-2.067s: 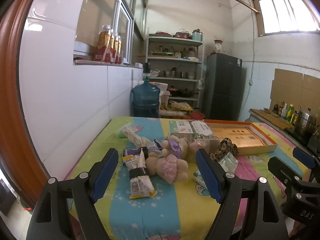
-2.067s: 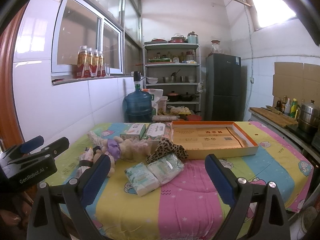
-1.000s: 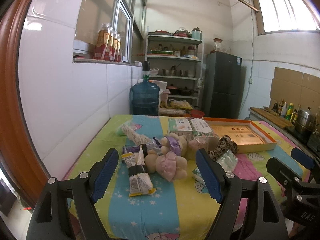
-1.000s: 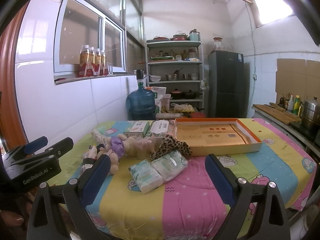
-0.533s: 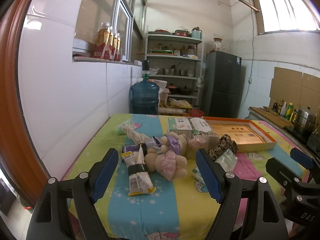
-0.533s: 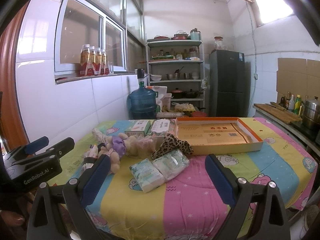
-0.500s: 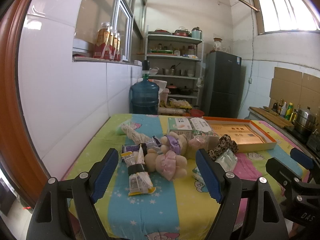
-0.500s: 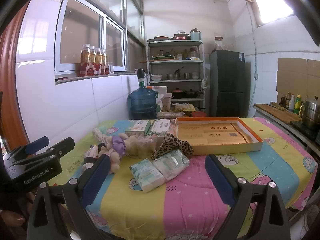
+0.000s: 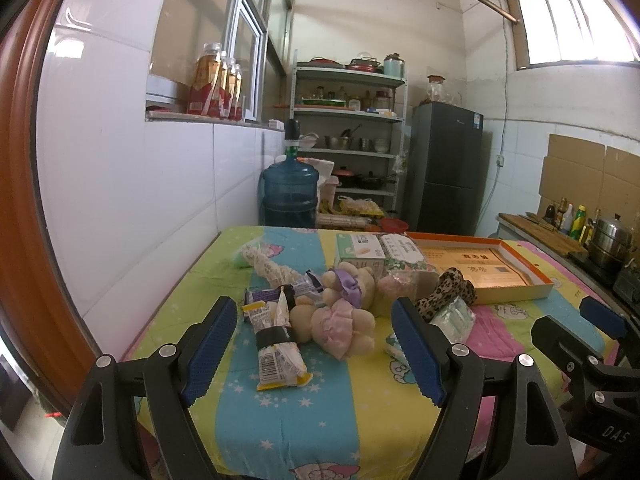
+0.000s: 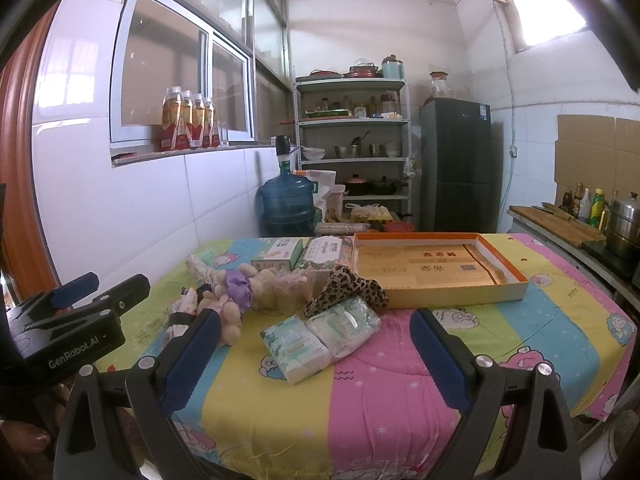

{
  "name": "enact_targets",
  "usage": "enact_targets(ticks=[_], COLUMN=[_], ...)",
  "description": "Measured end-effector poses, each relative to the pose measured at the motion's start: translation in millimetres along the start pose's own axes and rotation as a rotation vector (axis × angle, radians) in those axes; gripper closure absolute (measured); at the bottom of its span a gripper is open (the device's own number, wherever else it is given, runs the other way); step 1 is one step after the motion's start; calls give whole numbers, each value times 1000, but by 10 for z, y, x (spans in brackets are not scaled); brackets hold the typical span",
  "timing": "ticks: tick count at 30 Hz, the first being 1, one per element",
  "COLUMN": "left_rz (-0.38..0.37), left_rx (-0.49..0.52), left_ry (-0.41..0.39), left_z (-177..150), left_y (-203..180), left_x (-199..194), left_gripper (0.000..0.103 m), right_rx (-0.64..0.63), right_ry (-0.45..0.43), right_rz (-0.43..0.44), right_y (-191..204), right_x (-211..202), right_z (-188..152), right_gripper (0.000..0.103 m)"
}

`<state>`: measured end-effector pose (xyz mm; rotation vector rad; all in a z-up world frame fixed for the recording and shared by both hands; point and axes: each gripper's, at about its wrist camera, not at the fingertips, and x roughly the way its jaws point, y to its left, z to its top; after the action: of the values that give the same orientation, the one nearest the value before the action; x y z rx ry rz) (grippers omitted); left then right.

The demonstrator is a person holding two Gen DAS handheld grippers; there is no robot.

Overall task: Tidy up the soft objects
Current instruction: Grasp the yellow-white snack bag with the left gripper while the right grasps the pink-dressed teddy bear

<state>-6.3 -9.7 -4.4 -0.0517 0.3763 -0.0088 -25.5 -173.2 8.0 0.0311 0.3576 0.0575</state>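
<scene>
plush bear (image 9: 340,312), left gripper (image 9: 312,344) spread

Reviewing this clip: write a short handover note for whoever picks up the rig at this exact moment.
Left claw: open, empty, hovering short of the table's near edge.
Right claw: open, empty, likewise clear of the table.
Things: plush toy, snack packets, leopard-print cloth and two tissue packs lie clustered mid-table; the orange-rimmed box behind them holds none of these items.
Done: nothing appears sorted.
Left: all of it; presumably the items go into the box.
</scene>
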Motion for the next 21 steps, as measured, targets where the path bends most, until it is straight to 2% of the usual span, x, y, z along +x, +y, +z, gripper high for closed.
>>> enact_targets(ticks=[10, 21], left_rz=[28, 31], left_rx=[-43, -98], left_ry=[34, 141], left_z=[-111, -271], left_y=[193, 485], left_x=[105, 558], left_gripper=[22, 22], right_rx=[10, -7], right_ry=[50, 151], right_rz=[39, 123], right_y=[109, 185], right_x=[159, 615], right_z=[-109, -200], right_gripper=[7, 7])
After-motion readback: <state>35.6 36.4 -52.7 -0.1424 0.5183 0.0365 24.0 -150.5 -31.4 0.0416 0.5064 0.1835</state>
